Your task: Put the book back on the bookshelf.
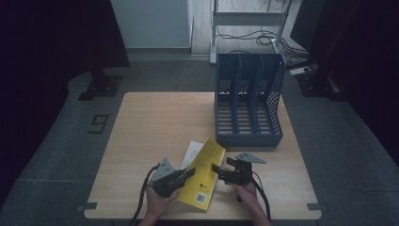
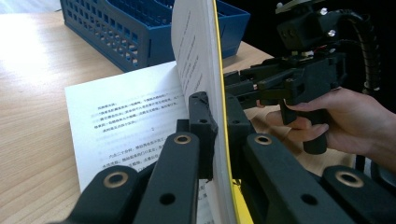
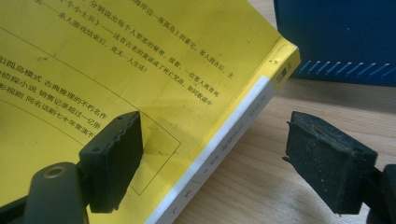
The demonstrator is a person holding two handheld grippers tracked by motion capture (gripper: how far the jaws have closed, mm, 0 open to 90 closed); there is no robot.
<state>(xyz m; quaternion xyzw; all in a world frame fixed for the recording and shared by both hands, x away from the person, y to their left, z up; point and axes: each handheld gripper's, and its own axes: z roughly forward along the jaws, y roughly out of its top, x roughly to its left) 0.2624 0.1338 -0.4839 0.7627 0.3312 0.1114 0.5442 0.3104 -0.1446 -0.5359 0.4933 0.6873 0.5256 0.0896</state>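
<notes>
A yellow paperback book [image 1: 206,170] lies open near the table's front edge, one white page [image 1: 192,153] spread flat to its left. My left gripper [image 2: 215,114] is shut on the raised yellow cover and a sheaf of pages [image 2: 198,51], which stand up on edge between its jaws. My right gripper [image 3: 212,149] is open at the book's white spine [image 3: 233,135]. One of its pads [image 3: 116,149] hangs over the yellow cover [image 3: 140,60], the other over bare wood. In the high view the left gripper [image 1: 192,172] and the right gripper [image 1: 215,168] meet at the book.
A blue three-slot file rack [image 1: 248,101] stands at the back right of the wooden table [image 1: 155,122], close behind the book. A hand [image 2: 345,121] holds the right gripper. Cables and a metal frame lie on the floor beyond the table.
</notes>
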